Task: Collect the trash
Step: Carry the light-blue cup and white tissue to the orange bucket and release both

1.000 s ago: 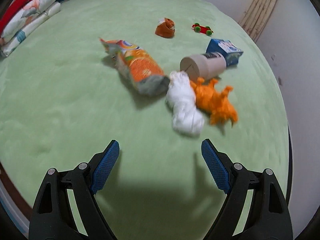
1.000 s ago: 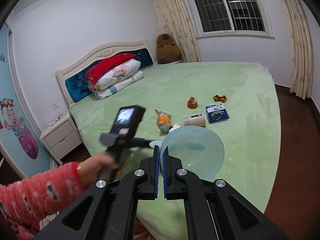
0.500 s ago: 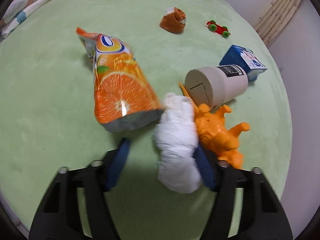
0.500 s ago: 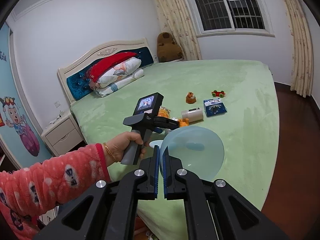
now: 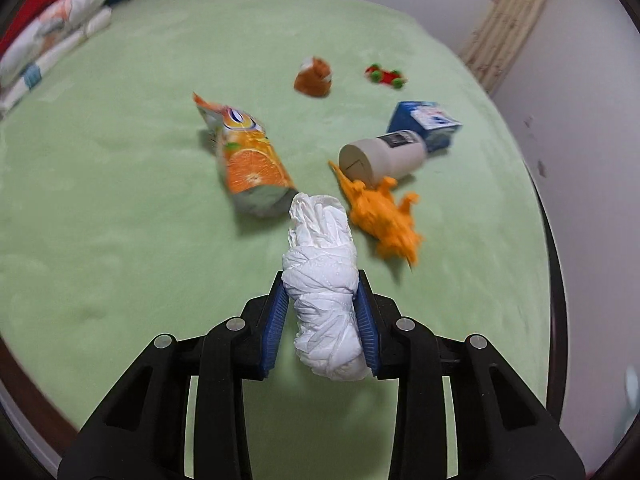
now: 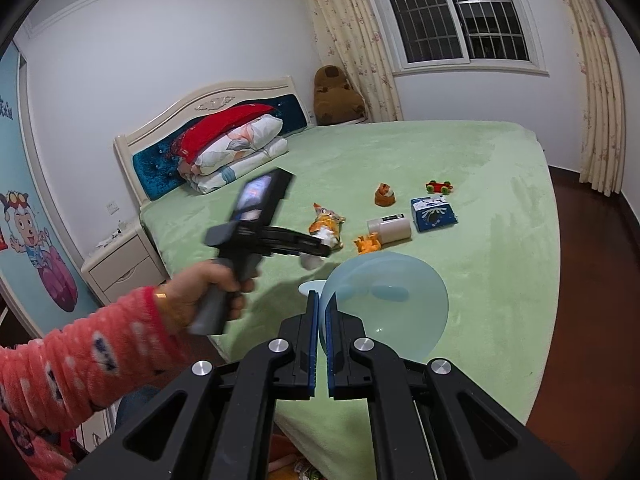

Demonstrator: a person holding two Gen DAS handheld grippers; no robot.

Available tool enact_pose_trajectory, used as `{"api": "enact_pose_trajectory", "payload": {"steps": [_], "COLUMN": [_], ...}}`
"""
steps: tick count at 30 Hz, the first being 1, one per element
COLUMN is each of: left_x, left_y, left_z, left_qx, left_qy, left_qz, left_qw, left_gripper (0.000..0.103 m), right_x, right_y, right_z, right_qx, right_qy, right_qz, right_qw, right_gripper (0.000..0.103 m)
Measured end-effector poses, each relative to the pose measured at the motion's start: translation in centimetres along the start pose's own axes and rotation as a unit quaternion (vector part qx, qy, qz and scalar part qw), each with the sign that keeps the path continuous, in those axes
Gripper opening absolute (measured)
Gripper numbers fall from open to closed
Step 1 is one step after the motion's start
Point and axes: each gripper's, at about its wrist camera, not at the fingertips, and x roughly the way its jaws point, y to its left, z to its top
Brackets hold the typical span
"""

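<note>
A white crumpled tissue wad (image 5: 324,312) sits between the blue pads of my left gripper (image 5: 322,280). The jaws are closing and both pads press its sides, holding it a little above the green bed cover (image 5: 100,200). In the right wrist view a hand in a pink sleeve holds the left gripper (image 6: 320,250) over the bed. My right gripper (image 6: 322,300) is shut on the rim of a translucent blue bowl (image 6: 392,304), held near the bed's front edge.
On the cover lie an orange snack bag (image 5: 252,164), an orange crumpled piece (image 5: 384,216), a beige can (image 5: 384,156) on its side, a blue box (image 5: 428,122), a small brown plush (image 5: 314,78) and a red toy car (image 5: 386,76). Pillows (image 6: 236,148) lie at the headboard; a nightstand (image 6: 120,264) stands to the left.
The left gripper dropped over the tissue wad, closed on it and rose, lifting it from beside the snack bag. The right gripper and the bowl stayed still.
</note>
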Motion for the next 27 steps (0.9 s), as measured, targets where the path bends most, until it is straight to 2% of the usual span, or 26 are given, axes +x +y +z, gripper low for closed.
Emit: {"api": "enact_pose_trajectory", "payload": {"steps": [5,8,12,14,17,19,22,25,27], "left_x": [-6.4,-9.8,-11.1,-10.9,-9.6,-7.8,-4.3,-1.2,0.0], "left_y": [0.4,0.4,0.8,1.1,1.5,2.1,3.2,4.2,4.2], "left_z": [-4.9,-9.2,-14.6,-17.2,-20.3,-22.7,-25.5,-28.0,-29.1], "left_qx": [0.035,0.071,0.094,0.097,0.097,0.089,0.064,0.037,0.033], "left_qy": [-0.011,-0.024,0.003,0.02,0.032,0.06,0.105,0.148,0.162], "left_qz": [-0.011,0.001,-0.005,-0.007,0.008,0.009,0.013,0.013,0.015], "left_qw": [0.9993,0.9972,0.9955,0.9951,0.9947,0.9942,0.9923,0.9882,0.9861], "left_gripper": [0.032,0.033,0.033,0.033,0.033,0.033,0.033,0.033,0.033], "right_x": [0.3,0.7,1.4,2.0,3.0,3.9,6.0,8.6,10.2], "right_y": [1.8,3.2,5.0,5.9,7.0,7.6,8.2,9.1,9.4], "right_z": [-1.2,-2.5,-4.7,-6.1,-8.3,-10.2,-13.4,-17.4,-19.7], "right_qx": [-0.013,-0.02,-0.03,-0.032,-0.033,-0.028,-0.021,-0.016,-0.014], "right_qy": [0.018,0.034,0.066,0.087,0.118,0.142,0.192,0.253,0.288], "right_qz": [0.007,0.015,0.023,0.028,0.031,0.037,0.041,0.046,0.045], "right_qw": [1.0,0.999,0.997,0.995,0.992,0.989,0.98,0.966,0.956], "right_gripper": [0.003,0.003,0.003,0.003,0.003,0.003,0.003,0.003,0.003]}}
